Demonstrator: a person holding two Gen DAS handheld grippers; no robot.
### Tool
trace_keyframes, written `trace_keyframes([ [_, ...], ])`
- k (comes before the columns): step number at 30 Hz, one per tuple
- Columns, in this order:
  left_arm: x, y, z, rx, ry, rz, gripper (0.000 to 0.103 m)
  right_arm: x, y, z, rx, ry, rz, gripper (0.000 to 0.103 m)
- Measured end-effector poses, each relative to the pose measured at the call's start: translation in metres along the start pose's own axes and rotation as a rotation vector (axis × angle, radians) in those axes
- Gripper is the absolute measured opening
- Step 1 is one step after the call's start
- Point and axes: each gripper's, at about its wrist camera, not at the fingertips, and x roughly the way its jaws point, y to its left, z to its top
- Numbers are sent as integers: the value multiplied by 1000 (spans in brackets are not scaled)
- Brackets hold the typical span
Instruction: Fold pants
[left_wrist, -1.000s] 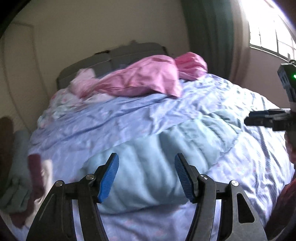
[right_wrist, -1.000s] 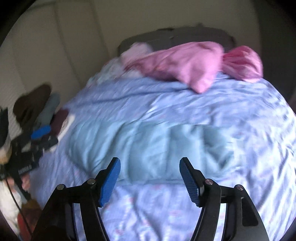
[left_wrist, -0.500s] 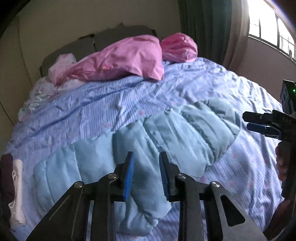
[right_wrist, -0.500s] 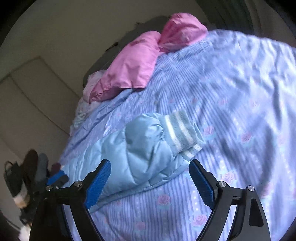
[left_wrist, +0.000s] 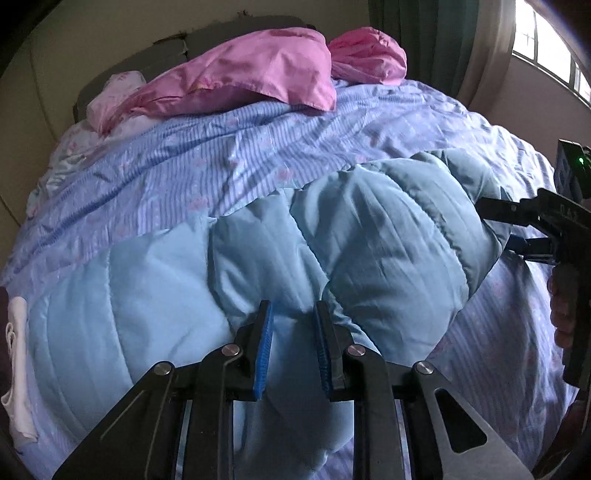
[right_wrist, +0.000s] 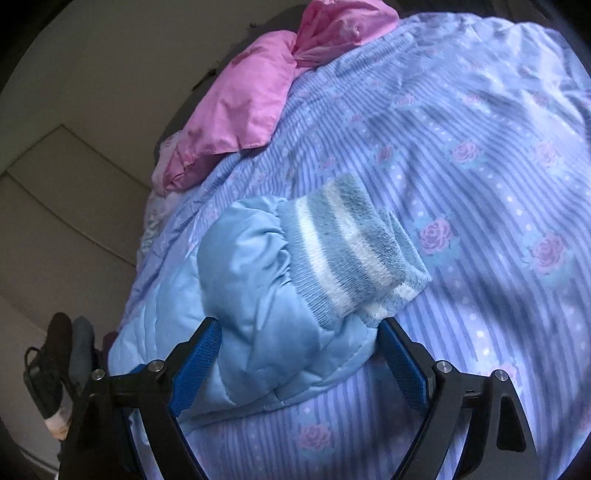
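Light blue quilted padded pants (left_wrist: 258, 266) lie across the near side of the bed. In the left wrist view my left gripper (left_wrist: 291, 350) has its jaws nearly together, pinched on a fold at the middle of the pants. In the right wrist view my right gripper (right_wrist: 299, 358) is open, its blue pads either side of the leg end (right_wrist: 266, 295), close to the striped knit cuff (right_wrist: 354, 251). The right gripper also shows at the right edge of the left wrist view (left_wrist: 517, 232), at the pants' end.
The bed has a lilac striped rose-print cover (right_wrist: 480, 184). Pink pillows (left_wrist: 251, 81) lie at the headboard. A window and green curtain (left_wrist: 443, 44) stand at the right. Dark clothes and a white item (left_wrist: 14, 369) lie at the bed's left edge.
My left gripper went from wide open to closed on a fold of the pants. My right gripper moved down to the cuff end, staying open.
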Motion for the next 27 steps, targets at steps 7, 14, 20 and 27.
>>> trace_keyframes([
  [7,16,4,-2,-46,41,-11,23,14,-5,5,26,39,3,91],
  [14,7,-11,-1,19,17,77,28,14,6,12,-9,87,-26,41],
  [20,-54,14,8,-13,-59,105,56,-26,64,15,-195,-28,-166,31],
  [27,-141,99,-21,-169,-165,170,55,-62,188,-8,-547,-223,-319,30],
])
